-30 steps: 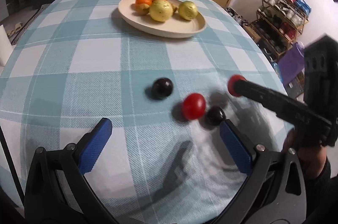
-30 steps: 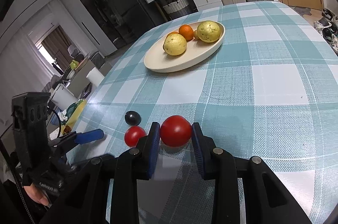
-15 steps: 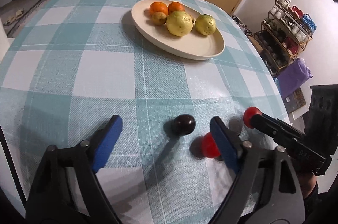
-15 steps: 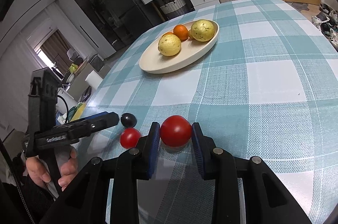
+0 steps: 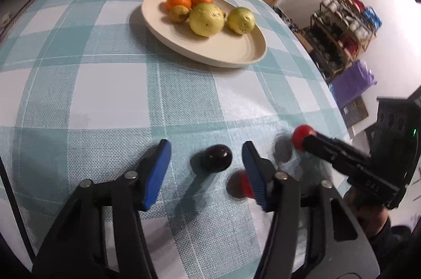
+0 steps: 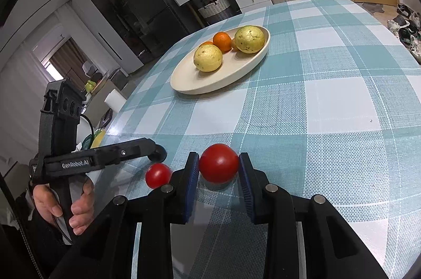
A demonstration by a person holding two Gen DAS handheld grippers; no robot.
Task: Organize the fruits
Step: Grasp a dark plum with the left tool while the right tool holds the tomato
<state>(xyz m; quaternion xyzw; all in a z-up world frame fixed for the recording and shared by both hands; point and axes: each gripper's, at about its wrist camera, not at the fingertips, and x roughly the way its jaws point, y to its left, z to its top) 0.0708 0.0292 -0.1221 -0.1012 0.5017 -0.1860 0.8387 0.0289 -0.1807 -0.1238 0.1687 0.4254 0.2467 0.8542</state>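
Note:
My left gripper (image 5: 206,156) is open, its blue fingers on either side of a dark plum (image 5: 217,162) on the checked tablecloth (image 5: 105,95). A small red tomato (image 5: 243,183) lies just right of it, partly hidden by the right finger; it also shows in the right wrist view (image 6: 158,175). My right gripper (image 6: 218,168) is shut on a larger red tomato (image 6: 219,166), which also shows in the left wrist view (image 5: 302,135), held just above the cloth. The cream plate (image 5: 236,52) farther back holds two yellow-green fruits, oranges and a small yellow fruit.
The plate also shows in the right wrist view (image 6: 200,87). The table edge falls off close on the right in the left wrist view; a shoe rack (image 5: 344,26) and purple bag (image 5: 352,84) stand beyond. The left gripper's body (image 6: 100,156) reaches in from the left.
My left gripper has moved forward and lower so the plum now sits between its fingers, and its fingers have narrowed. The right gripper keeps its hold on the tomato, barely moving.

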